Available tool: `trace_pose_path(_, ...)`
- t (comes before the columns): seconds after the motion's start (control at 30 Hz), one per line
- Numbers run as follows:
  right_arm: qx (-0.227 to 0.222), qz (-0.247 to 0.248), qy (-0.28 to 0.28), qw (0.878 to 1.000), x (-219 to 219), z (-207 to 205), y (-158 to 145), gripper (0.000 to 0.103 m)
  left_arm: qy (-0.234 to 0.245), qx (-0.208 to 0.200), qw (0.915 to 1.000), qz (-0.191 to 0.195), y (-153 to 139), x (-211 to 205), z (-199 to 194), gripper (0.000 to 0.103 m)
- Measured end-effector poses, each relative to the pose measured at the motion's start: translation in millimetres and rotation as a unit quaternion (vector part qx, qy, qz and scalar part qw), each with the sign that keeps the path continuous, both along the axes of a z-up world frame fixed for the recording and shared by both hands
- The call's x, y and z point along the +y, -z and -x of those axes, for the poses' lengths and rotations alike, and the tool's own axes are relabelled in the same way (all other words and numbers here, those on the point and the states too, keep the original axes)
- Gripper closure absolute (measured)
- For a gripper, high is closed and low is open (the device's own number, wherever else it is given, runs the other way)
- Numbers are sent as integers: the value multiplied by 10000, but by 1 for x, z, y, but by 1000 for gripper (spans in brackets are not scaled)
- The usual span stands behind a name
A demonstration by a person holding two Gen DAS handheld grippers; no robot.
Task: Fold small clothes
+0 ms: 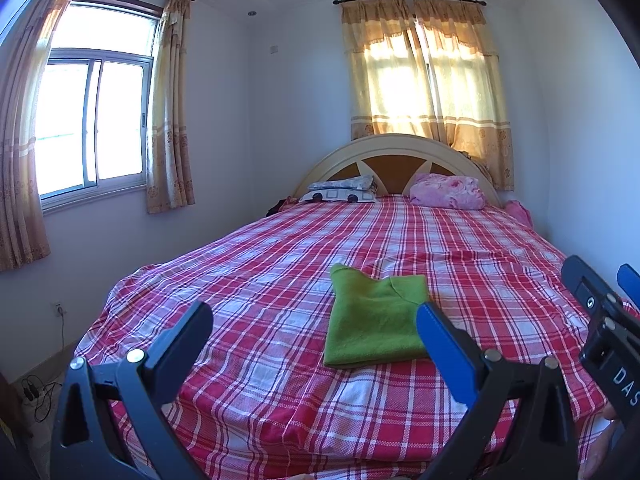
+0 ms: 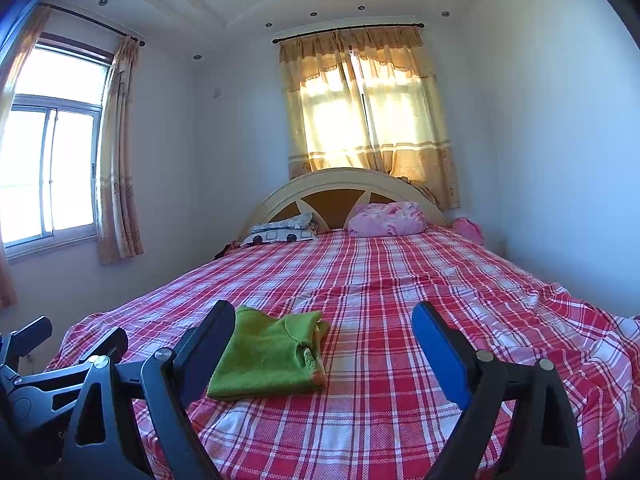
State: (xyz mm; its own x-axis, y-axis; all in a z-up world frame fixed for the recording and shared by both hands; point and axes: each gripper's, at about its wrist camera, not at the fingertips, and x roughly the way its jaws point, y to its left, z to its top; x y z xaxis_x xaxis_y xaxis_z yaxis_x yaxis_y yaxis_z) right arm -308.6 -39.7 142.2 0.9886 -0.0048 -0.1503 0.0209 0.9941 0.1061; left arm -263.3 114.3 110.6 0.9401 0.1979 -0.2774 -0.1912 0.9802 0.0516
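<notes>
A small green garment (image 1: 374,318) lies folded flat on the red plaid bedspread (image 1: 280,272) near the foot of the bed. In the right wrist view it (image 2: 268,354) shows an orange printed edge on its right side. My left gripper (image 1: 314,318) is open and empty, held above the bed just short of the garment. My right gripper (image 2: 324,320) is open and empty, to the right of the garment. The right gripper shows at the right edge of the left wrist view (image 1: 600,304), and the left gripper at the lower left of the right wrist view (image 2: 60,344).
A patterned pillow (image 1: 342,192) and a pink bundle (image 1: 448,190) lie by the headboard (image 1: 394,152). Walls flank the bed, close on the right. Curtained windows (image 1: 92,120) are at left and behind. Cables and a socket (image 1: 58,310) sit low left.
</notes>
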Motion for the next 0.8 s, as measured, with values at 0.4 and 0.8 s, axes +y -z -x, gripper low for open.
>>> trace_pose_path(0.4,29,56,-11,10000,0,0,5,12,-14,77,9999,-68,2,-1,-4,0)
trace_pose_path(0.8,87,17,7,10000,-2,-1,8,12,425,372,9977,362,8,5,-14,0)
